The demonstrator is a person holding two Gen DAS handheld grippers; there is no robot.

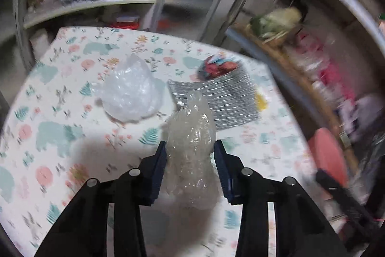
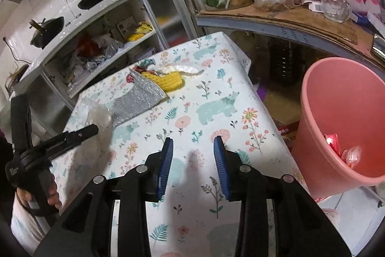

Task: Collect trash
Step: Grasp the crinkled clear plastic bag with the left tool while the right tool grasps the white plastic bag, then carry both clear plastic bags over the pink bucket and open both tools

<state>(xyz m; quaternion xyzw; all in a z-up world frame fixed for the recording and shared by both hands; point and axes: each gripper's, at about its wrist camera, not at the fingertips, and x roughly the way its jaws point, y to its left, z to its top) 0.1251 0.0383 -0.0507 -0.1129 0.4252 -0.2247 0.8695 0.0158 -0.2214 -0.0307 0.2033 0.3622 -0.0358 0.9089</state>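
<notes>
The left claw [image 1: 190, 152] is closed on a clear plastic wad [image 1: 191, 143], pinching it between its blue pads [image 1: 160, 168] above the tabletop [image 1: 72, 93]. The right claw [image 2: 193, 147] hovers over the tabletop's near edge, jaws spread apart with nothing between them.

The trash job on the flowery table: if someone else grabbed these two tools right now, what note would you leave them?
Left gripper: fingers around a crumpled clear plastic wad, above the table.
Right gripper: open, holding nothing, over the table.
Pink bin: beside the table on the right, some wrappers already inside.
Left to collect: another clear plastic bag, a silver foil pouch, a yellow sponge-like piece, and a colourful wrapper.
</notes>
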